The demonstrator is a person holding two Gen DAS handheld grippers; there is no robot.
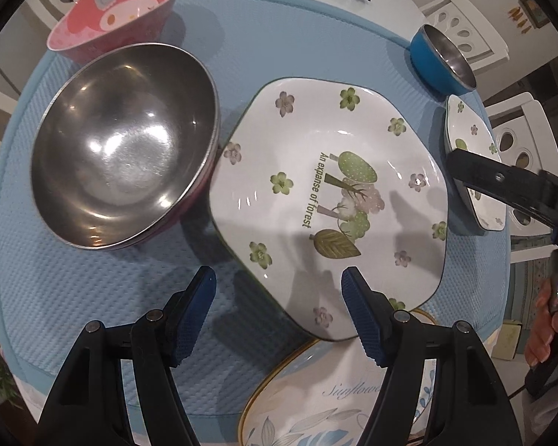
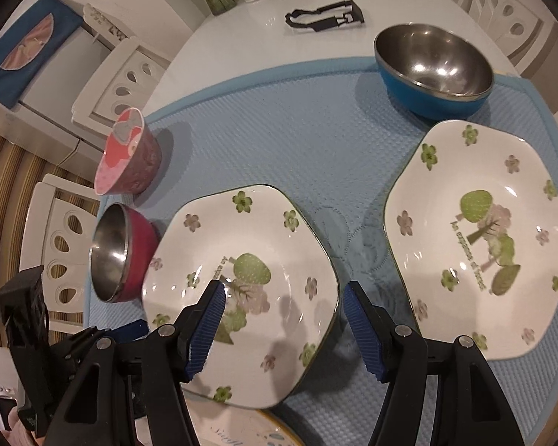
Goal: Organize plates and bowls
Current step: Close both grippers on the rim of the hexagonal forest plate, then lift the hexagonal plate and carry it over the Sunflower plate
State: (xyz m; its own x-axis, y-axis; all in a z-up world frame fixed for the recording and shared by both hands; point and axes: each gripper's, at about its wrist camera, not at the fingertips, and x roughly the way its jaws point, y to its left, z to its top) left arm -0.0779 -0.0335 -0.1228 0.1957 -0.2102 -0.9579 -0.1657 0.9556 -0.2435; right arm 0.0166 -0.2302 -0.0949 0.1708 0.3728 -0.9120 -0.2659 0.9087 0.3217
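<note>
Two white hexagonal plates with green flowers lie on a blue mat (image 1: 93,297). My left gripper (image 1: 279,282) hovers open over the near edge of the middle floral plate (image 1: 331,200). My right gripper (image 2: 284,293) is open too, with that same plate's (image 2: 249,290) right edge between its fingers and no pad pressing on it. The second floral plate (image 2: 480,238) lies to the right. A steel bowl with a red outside (image 1: 126,145) touches the middle plate's left side. A pink cartoon bowl (image 1: 119,11) stands behind it, and a blue steel bowl (image 2: 435,70) sits at the far right.
A gold-rimmed plate with blue leaves (image 1: 316,409) pokes out under the middle plate's near edge. A spare black gripper part (image 2: 323,16) lies on the white table beyond the mat. White chairs (image 2: 122,81) ring the table. A hand (image 1: 547,330) shows at the right.
</note>
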